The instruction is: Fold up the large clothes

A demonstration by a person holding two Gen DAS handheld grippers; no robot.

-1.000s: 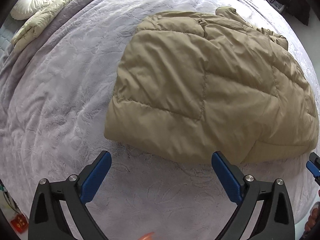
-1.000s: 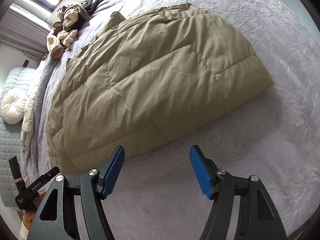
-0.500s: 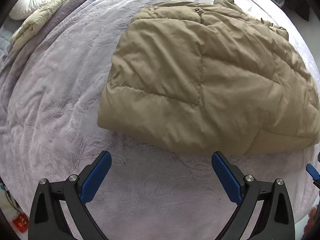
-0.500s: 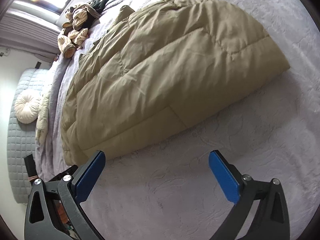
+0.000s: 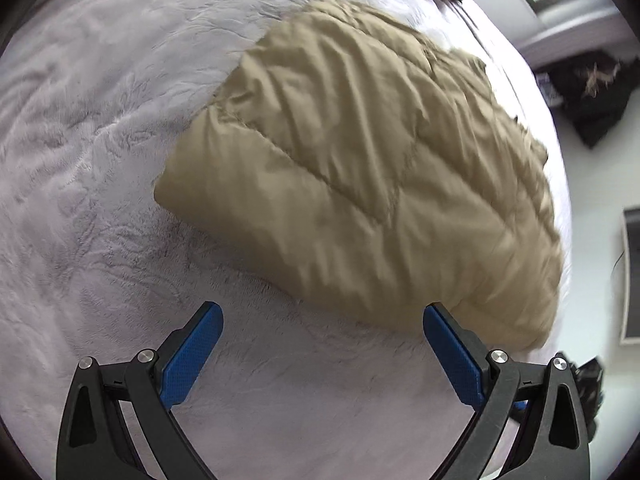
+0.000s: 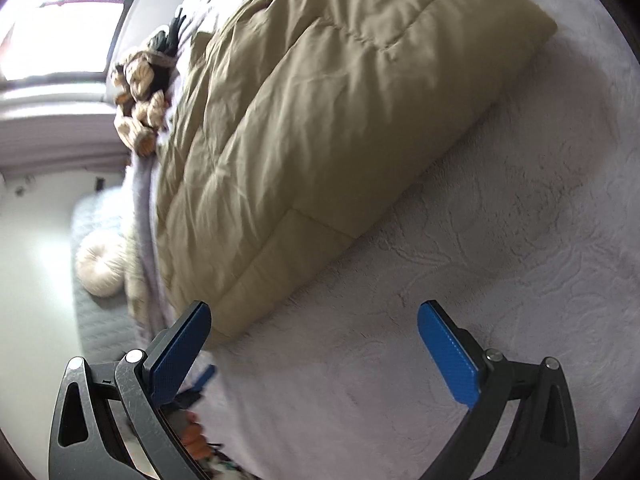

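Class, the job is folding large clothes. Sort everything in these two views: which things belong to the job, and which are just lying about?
Part of the job:
- tan padded jacket
- left gripper, open
- right gripper, open
- grey bedspread, the work surface

Lying about:
- round cream cushion
- brown bundle near the window

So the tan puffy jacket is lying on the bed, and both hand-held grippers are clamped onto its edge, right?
Not quite. The tan puffy jacket does lie on the bed, but both wrist views show the left hand-held gripper and right hand-held gripper wide open, holding nothing.
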